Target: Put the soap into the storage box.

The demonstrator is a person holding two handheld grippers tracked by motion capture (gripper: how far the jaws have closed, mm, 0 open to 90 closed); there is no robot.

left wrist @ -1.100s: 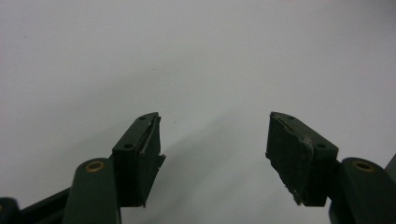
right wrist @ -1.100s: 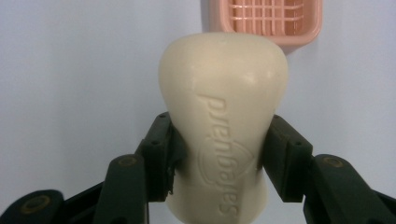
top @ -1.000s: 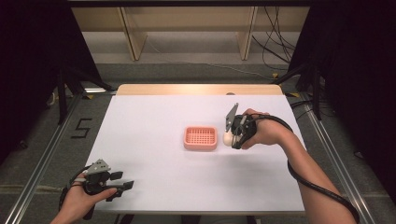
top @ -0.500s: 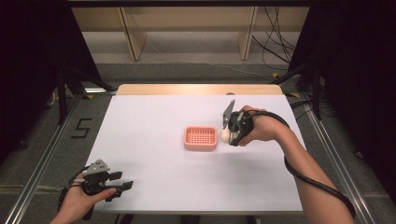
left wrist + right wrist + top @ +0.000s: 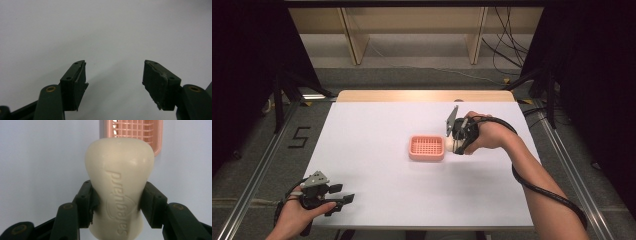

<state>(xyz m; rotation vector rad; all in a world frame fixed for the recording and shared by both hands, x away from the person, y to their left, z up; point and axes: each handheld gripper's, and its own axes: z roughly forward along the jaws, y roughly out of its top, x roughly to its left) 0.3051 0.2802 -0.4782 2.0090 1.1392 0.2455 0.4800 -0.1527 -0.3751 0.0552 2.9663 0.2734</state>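
Note:
A cream soap bar with raised lettering is clamped at its waist between the jaws of my right gripper. In the high view that right gripper holds the soap bar just off the right edge of a pink slotted soap dish at the table's middle. The dish's grid shows just beyond the soap in the right gripper view. My left gripper rests near the table's front left corner, jaws apart over bare white surface, with nothing between its fingertips.
The white table has a wooden strip along its far edge. Metal rails run along both sides on the floor. A black cable trails along the person's right forearm. Wooden shelf legs and loose cables stand beyond the table.
The right gripper with the soap bar has shifted slightly left toward the pink dish. The left gripper has stayed where it was.

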